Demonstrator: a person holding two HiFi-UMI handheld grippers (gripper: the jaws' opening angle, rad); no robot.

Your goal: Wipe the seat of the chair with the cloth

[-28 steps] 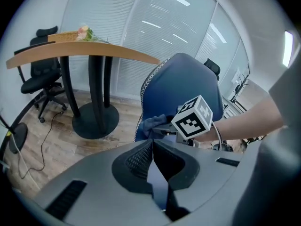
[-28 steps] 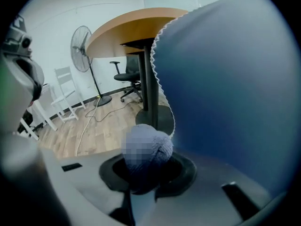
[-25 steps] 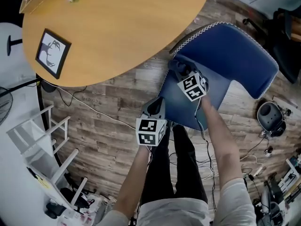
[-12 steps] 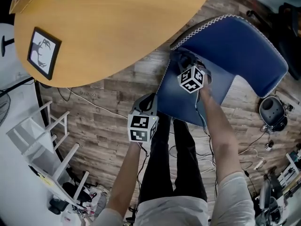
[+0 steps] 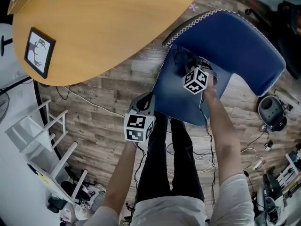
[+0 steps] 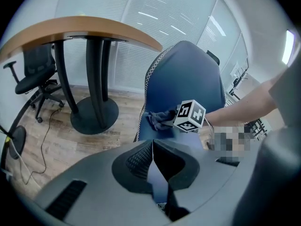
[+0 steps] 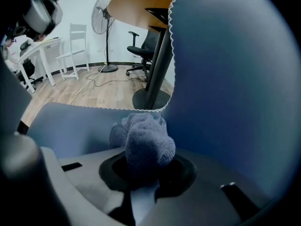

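The right gripper (image 7: 142, 172) has its jaws closed on a dark blue cloth (image 7: 143, 142), a fluffy bunch that bulges up and forward out of the jaws. In the head view the cloth sits on the rear part of the blue chair seat (image 5: 181, 102), close to the white-stitched side edge and just in front of where the backrest (image 5: 235, 46) rises. From the left gripper view it appears to rest on the fabric, though actual contact is hard to confirm. The person's right forearm (image 5: 221, 126) reaches across the seat from its front edge. The left gripper (image 6: 153, 145) holds nothing: its jaws meet at the tips, and only the blue of the seat shows through the slot below them. It hangs over the wood-plank floor (image 5: 103, 112), just beside the front left corner of the seat and apart from the cloth, pointing towards the chair. The person stands at the front of the chair in black trousers (image 5: 176, 164) (both legs nearly touch the seat's front edge). A round wooden worktop (image 5: 108, 27) fills the upper left of the head view, its rim overlapping the chair's near corner from above, and a black-framed picture (image 5: 38, 52) lies flat on it, well apart from the chair.
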